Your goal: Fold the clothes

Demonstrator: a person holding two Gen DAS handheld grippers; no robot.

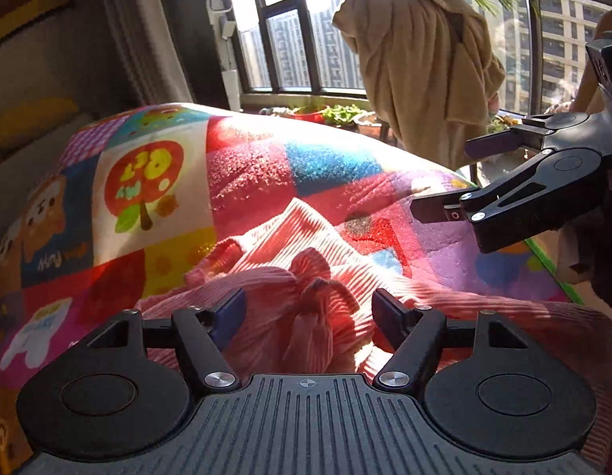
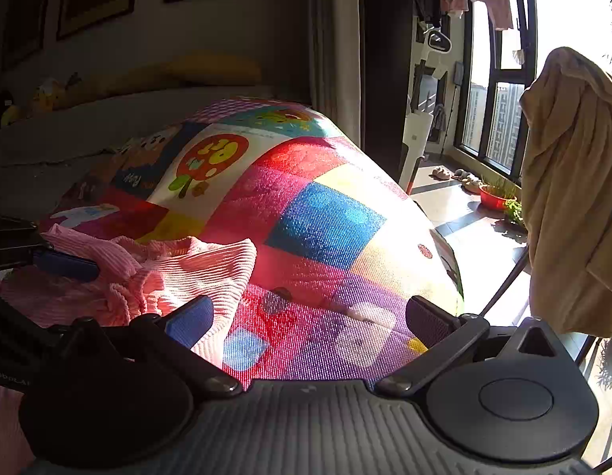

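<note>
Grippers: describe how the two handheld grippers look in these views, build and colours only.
Both match. The left gripper has matte black linkage arms on silver pivot screws, two round black discs flanking a grey ribbed body, a small crosshair mark at its centre, and blue-padded fingers. The right gripper shows the same black arms, ribbed grey body and blue pads. No cables or sleeves are visible.

A colourful patchwork cartoon mat (image 2: 325, 221) carries a crumpled pink ribbed garment (image 2: 195, 273) at its near edge.

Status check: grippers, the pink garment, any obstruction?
Left gripper open, straddling a bunched fold. Right gripper open, empty, over the mat. Pink ribbed garment crumpled on the patchwork mat, unfolded. Nothing in the way.
</note>
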